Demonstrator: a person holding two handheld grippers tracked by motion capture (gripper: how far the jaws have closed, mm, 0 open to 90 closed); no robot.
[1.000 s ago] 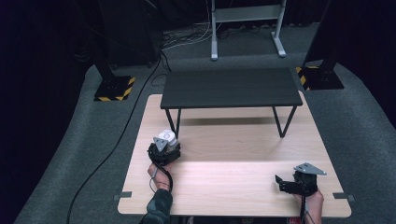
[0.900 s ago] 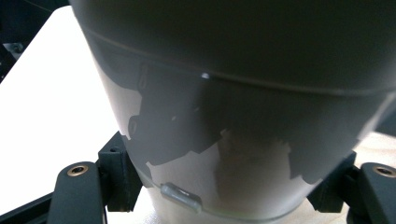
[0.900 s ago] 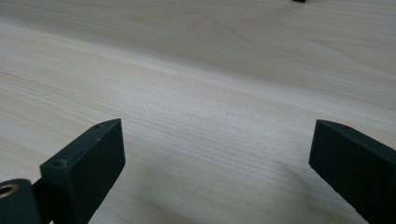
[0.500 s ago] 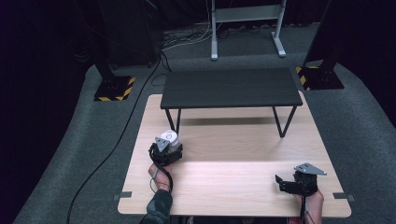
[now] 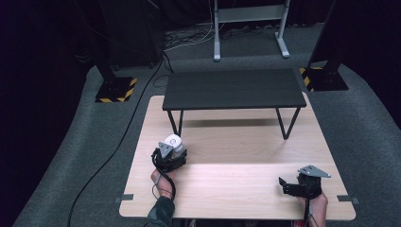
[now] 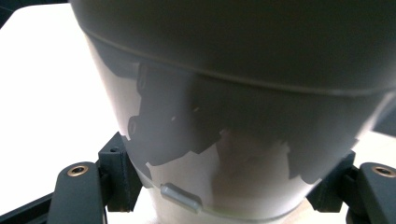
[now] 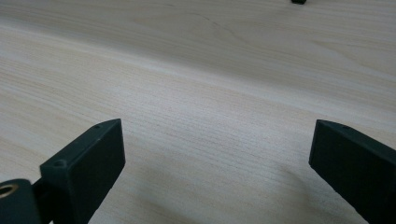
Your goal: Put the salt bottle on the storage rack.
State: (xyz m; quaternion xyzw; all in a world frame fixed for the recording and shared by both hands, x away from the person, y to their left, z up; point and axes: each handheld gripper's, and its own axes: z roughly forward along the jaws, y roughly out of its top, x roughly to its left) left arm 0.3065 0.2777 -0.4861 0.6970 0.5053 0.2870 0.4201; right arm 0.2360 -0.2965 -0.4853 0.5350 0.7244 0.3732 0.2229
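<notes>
Pale wood makes up the surface (image 5: 236, 189) where we hold both tools. Our left hand-held gripper (image 5: 171, 153) is clamped on a white, rounded plastic container (image 5: 173, 143), its wall pressed between the black jaws in the left gripper view (image 6: 233, 154), at the left of the surface, near a low black table (image 5: 231, 89). Our right hand-held gripper (image 5: 288, 185) rests at the near right with its jaws wide apart over bare wood.

Grey cup (image 6: 224, 116) between claw (image 6: 224, 186) jaws
</notes>
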